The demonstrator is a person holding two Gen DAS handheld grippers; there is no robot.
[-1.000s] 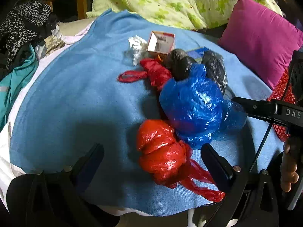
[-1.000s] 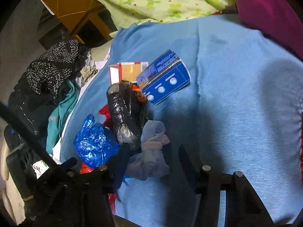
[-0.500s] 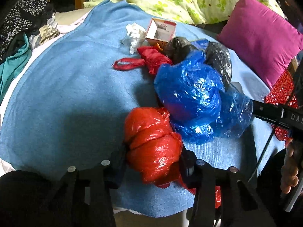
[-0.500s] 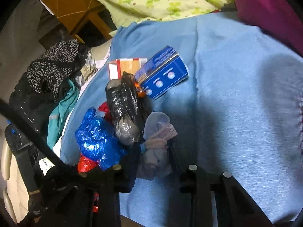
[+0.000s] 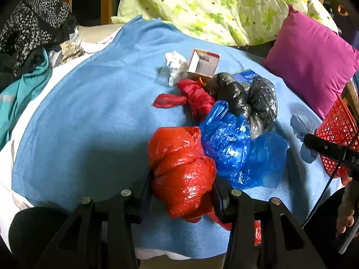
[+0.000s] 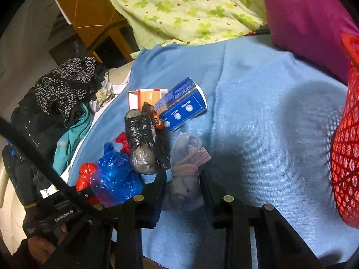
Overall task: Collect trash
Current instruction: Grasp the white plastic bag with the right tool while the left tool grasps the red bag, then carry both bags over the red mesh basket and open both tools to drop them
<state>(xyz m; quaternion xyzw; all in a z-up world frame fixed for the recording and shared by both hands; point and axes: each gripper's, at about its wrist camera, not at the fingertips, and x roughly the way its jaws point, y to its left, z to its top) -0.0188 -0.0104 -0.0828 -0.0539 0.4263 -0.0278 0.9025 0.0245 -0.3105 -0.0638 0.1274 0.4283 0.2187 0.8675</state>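
Two bits of writing were readable: "GenRobot.AI" on the left gripper's black body (seen from the right wrist view), and partial letters "DA" on the other one. Left gripper [image 5: 181,192] angled down over the light blue fleece blanket [image 5: 89,123], jaws clamped on the shiny crumpled red plastic bag [image 5: 181,172], which sat at the blanket's near edge touching a blue plastic bag [image 5: 233,148]. Right gripper [image 6: 182,179] also tilted down, jaws squeezed onto a pale greyish wad of tissue and wrapper [image 6: 185,174], just beside the black plastic bags [image 6: 145,141]. Red mesh plastic basket [image 6: 345,148] stood off to the right.
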